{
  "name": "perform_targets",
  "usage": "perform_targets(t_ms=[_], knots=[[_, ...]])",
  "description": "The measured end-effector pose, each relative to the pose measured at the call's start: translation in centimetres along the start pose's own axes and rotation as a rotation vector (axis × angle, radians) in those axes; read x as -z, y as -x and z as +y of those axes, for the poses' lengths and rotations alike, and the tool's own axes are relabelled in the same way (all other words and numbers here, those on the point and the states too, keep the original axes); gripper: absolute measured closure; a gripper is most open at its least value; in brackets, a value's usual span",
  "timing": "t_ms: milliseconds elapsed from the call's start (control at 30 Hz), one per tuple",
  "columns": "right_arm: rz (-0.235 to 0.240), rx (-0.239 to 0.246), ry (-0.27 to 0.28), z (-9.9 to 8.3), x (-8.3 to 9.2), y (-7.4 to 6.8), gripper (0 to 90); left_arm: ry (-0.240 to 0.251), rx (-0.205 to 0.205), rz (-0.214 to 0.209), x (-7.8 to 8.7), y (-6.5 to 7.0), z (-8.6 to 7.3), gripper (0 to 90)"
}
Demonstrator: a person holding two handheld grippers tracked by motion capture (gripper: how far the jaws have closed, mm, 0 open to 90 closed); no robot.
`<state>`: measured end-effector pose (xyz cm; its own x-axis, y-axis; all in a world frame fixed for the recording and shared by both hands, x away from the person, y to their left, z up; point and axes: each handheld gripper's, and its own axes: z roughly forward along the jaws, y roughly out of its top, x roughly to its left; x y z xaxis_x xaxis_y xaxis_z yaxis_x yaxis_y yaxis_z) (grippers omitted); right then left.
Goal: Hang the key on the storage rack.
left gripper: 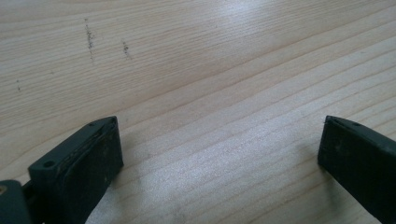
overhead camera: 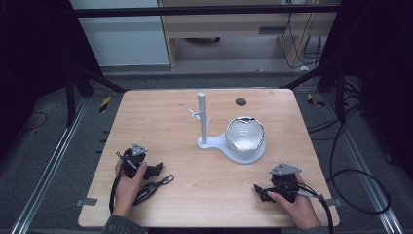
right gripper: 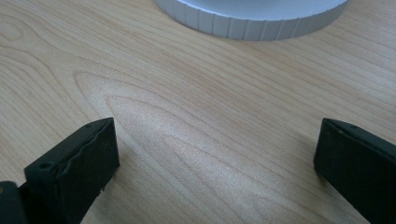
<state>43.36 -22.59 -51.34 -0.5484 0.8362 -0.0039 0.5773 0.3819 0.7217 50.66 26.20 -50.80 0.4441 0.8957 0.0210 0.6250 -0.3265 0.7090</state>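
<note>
One wooden table (overhead camera: pixel 160 126) carries one white stand (overhead camera: pixel 209 142) with a single upright post (overhead camera: pixel 201 117) and, on the stand's round base, one white bowl (overhead camera: pixel 245 135) with a dark rim, right of the post near the table's middle. Two grippers rest at the near edge. The left gripper (overhead camera: pixel 158 171) lies low in the person's left hand (overhead camera: pixel 127 187), jaws spread wide over bare wood. The right gripper (overhead camera: pixel 260 191), held by the right hand (overhead camera: pixel 294 204), points leftward, jaws likewise parted and empty; the stand's ribbed edge lies just beyond them
</note>
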Motion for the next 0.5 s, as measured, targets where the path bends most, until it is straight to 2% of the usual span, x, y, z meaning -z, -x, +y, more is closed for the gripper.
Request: perform_targets(t_ms=[167,200,233,267,300,333,367,467,500], knots=[[-0.001,0.0,0.0,0.0,0.0,0.0,0.5,0.004,-0.025,-0.02,0.3,0.0,-0.2,0.1],[-0.001,0.0,0.0,0.0,0.0,0.0,0.5,0.007,-0.024,-0.014,0.5,-0.1,-0.2,3.0],[-0.001,0.0,0.0,0.0,0.0,0.0,0.5,0.028,-0.02,-0.007,0.8,-0.1,-0.1,5.1],[0.0,0.0,0.0,0.0,0.0,0.0,0.5,0.076,-0.01,0.019,1.6,-0.2,0.0,2.8],[0.0,0.0,0.0,0.0,0.0,0.0,0.5,0.076,-0.01,0.019,1.6,-0.2,0.0,2.9],[0.0,0.0,0.0,0.0,0.0,0.0,0.4,0.114,0.01,0.038,2.4,-0.3,0.0,2.9],[0.0,0.0,0.0,0.0,0.0,0.0,0.4,0.114,0.01,0.038,2.4,-0.3,0.0,2.9],[0.001,0.001,-0.001,0.0,0.0,0.0,0.5,0.164,0.049,0.018,3.9,-0.7,-0.1,3.1],[0.001,0.001,-0.001,0.0,0.0,0.0,0.5,0.164,0.049,0.018,3.9,-0.7,-0.1,4.7]])
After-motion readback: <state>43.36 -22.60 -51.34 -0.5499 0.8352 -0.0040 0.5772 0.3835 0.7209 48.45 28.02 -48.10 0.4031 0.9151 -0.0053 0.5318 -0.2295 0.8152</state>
